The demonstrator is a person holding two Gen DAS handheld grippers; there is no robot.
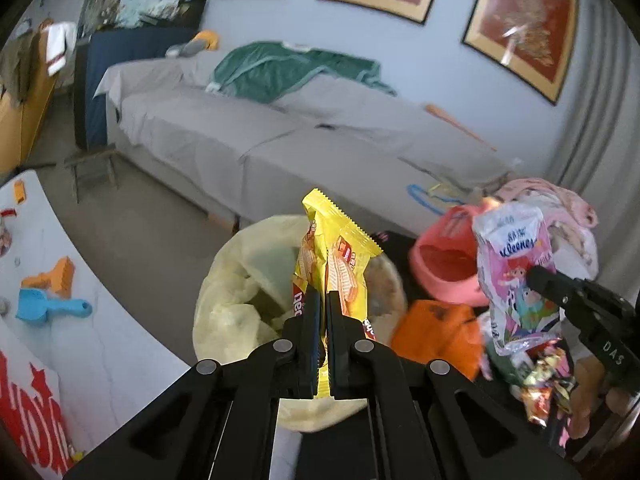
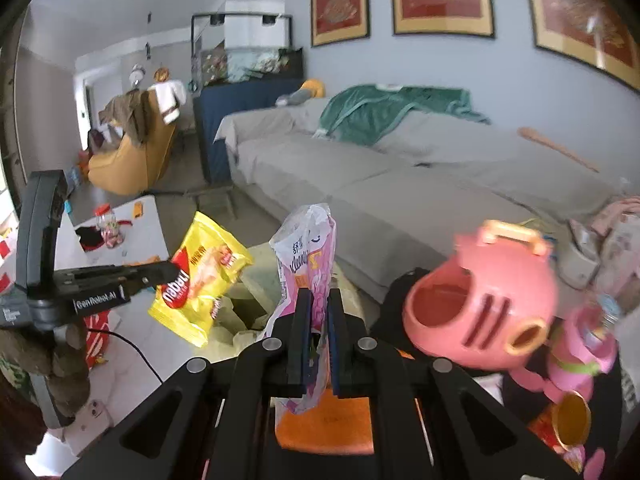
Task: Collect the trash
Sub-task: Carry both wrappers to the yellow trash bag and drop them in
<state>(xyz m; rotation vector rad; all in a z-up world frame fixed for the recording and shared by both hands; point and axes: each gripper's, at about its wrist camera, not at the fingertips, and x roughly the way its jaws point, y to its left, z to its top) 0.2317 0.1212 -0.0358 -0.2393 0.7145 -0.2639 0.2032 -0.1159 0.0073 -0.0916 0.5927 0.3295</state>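
My left gripper [image 1: 323,296] is shut on a yellow snack wrapper [image 1: 336,248], held upright just above the mouth of a pale yellow trash bag [image 1: 228,280]. From the right wrist view the same wrapper [image 2: 204,280] hangs from the left gripper [image 2: 170,270] at the left. My right gripper [image 2: 319,294] is shut on a pink and white tissue packet [image 2: 306,248], also above the trash bag [image 2: 256,280]. In the left wrist view that packet [image 1: 516,276] hangs to the right of the bag, pinched by the right gripper [image 1: 534,276].
A grey sofa [image 1: 280,132] with a green blanket [image 1: 292,68] runs behind the bag. A pink toy basket [image 2: 476,308], an orange item [image 1: 436,332] and other clutter lie at the right. A white table [image 1: 60,320] with toys stands left. A gloved hand [image 2: 60,364] holds the left gripper.
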